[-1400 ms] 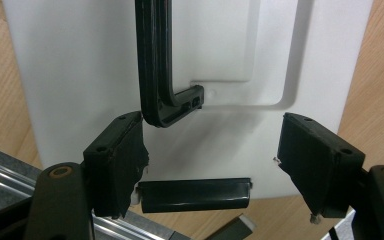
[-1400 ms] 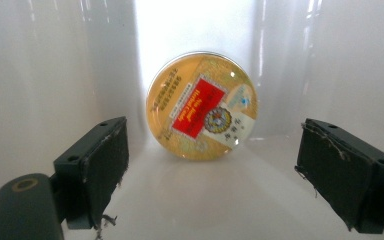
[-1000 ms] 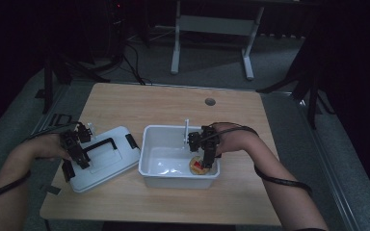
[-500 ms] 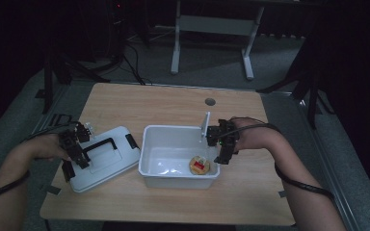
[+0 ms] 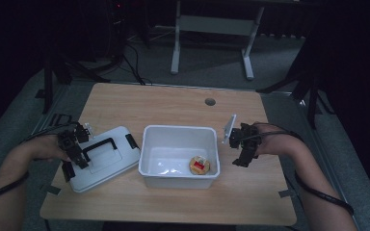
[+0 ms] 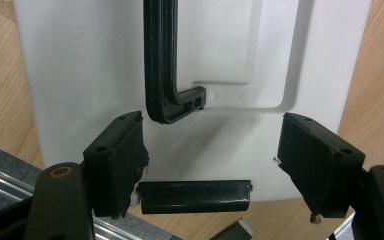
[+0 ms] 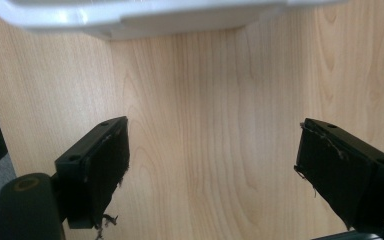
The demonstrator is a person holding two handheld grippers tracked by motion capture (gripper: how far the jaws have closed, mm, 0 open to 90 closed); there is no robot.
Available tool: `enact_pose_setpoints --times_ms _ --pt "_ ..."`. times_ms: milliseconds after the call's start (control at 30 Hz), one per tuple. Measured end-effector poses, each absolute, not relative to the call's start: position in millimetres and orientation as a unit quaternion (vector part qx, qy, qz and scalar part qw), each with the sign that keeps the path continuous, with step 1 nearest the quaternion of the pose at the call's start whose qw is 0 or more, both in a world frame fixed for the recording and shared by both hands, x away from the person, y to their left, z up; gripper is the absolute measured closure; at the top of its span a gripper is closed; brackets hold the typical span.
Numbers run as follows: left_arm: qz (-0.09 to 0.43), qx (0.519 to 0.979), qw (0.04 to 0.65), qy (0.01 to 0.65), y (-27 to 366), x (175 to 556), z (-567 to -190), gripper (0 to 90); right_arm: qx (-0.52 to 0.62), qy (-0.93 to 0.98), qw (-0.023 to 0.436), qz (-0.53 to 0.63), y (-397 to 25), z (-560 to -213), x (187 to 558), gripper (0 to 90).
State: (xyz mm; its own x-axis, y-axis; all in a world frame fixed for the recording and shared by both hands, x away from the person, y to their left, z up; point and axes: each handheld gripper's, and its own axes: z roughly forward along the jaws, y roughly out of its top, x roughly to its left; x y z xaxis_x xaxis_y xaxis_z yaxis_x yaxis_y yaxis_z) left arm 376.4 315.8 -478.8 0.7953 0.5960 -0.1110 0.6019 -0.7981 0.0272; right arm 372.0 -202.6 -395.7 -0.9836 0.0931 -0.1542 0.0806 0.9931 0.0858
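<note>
Since a second ago the right gripper [image 5: 241, 154] has come up out of the white bin [image 5: 147, 149] and swung to the bare table [image 5: 173, 103] just right of it, leaving a small round orange-and-red item [image 5: 199, 165] lying on the bin's floor near the front right corner. The left gripper [image 5: 74, 156] has hardly moved; it still hangs over the white lid [image 5: 118, 161], which lies flat on the table just left of the bin, close to its left wall.

In the right gripper view the jaws stand wide apart with nothing between them, pointing down at wood grain, and the bin's rim [image 7: 130, 17] crosses the top. In the left gripper view the jaws are likewise spread and empty. They sit over one end of the lid [image 6: 80, 65], with the bend of its black handle [image 6: 162, 75] just ahead of the left jaw and a black latch [image 6: 192, 196] at the lid's near edge between them.

The work in hand looks like closing the bin. To do that well, the left gripper should take the handle squarely at its middle bar, not at the corner bend, so the lid lifts level. The right gripper would do best steadying the bin's rim, then pressing the lid down evenly once its edges line up all round, keeping both latches clear of the walls.
</note>
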Motion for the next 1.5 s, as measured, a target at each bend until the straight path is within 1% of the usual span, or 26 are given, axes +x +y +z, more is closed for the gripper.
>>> enact_pose_setpoints --times_ms 333,633,833,967,1067,1100,1133,1167,1200,1267,1300,1333,1400,1467,1500 --pt "-0.049 0.946 0.044 0.316 319.0 374.7 -480.0 26.6 0.074 0.994 0.070 0.039 -229.2 -420.7 371.4 13.8" --pt "-0.034 0.949 0.051 0.308 318.0 372.8 -483.0 26.6 0.096 0.993 0.062 0.022 -246.0 -450.0 372.2 13.8" --pt "-0.031 0.952 0.039 0.301 313.9 373.5 -487.7 27.2 0.110 0.992 0.053 0.026 -253.8 -455.7 372.5 14.3" --pt "-0.015 0.954 0.027 0.299 311.9 375.8 -490.5 29.2 0.112 0.992 0.051 0.025 -256.1 -457.6 372.9 14.4" --pt "-0.007 0.955 0.020 0.295 310.1 377.4 -491.3 40.4 0.115 0.992 0.047 0.025 -257.5 -459.5 373.6 14.5" --pt "-0.005 0.956 0.019 0.294 309.4 377.8 -491.3 40.9 0.117 0.992 0.047 0.023 -257.7 -459.5 373.8 14.5" --pt "-0.002 0.956 0.015 0.292 308.6 378.5 -490.7 45.1 0.117 0.992 0.047 0.023 -257.9 -459.3 374.1 14.5" --pt "-0.003 0.955 0.013 0.296 307.9 379.5 -490.3 50.7 0.117 0.992 0.047 0.025 -258.2 -459.1 374.3 14.8" --pt "-0.002 0.955 0.015 0.297 307.1 380.4 -489.7 51.1 0.117 0.992 0.047 0.026 -258.3 -458.7 374.6 14.9" --pt "-0.015 0.951 0.012 0.308 305.6 382.5 -490.2 59.4 0.118 0.992 0.045 0.028 -258.3 -458.7 374.4 14.9" --pt "-0.014 0.952 0.004 0.305 304.5 382.9 -491.2 59.9 0.118 0.992 0.044 0.026 -258.3 -459.1 374.2 14.9" --pt "-0.016 0.950 -0.002 0.311 304.3 384.1 -491.9 62.3 0.118 0.992 0.043 0.024 -258.4 -459.6 374.2 14.9" --pt "-0.021 0.945 0.000 0.326 305.6 387.3 -491.4 66.9 0.118 0.992 0.044 0.023 -259.0 -460.1 374.8 14.9" --pt "-0.023 0.943 0.002 0.331 305.5 387.6 -491.8 67.8 0.121 0.991 0.043 0.023 -259.7 -460.4 374.3 14.9" --pt "-0.023 0.943 0.002 0.331 305.5 387.6 -491.8 69.7 0.121 0.991 0.043 0.023 -259.7 -460.4 374.3 14.9"
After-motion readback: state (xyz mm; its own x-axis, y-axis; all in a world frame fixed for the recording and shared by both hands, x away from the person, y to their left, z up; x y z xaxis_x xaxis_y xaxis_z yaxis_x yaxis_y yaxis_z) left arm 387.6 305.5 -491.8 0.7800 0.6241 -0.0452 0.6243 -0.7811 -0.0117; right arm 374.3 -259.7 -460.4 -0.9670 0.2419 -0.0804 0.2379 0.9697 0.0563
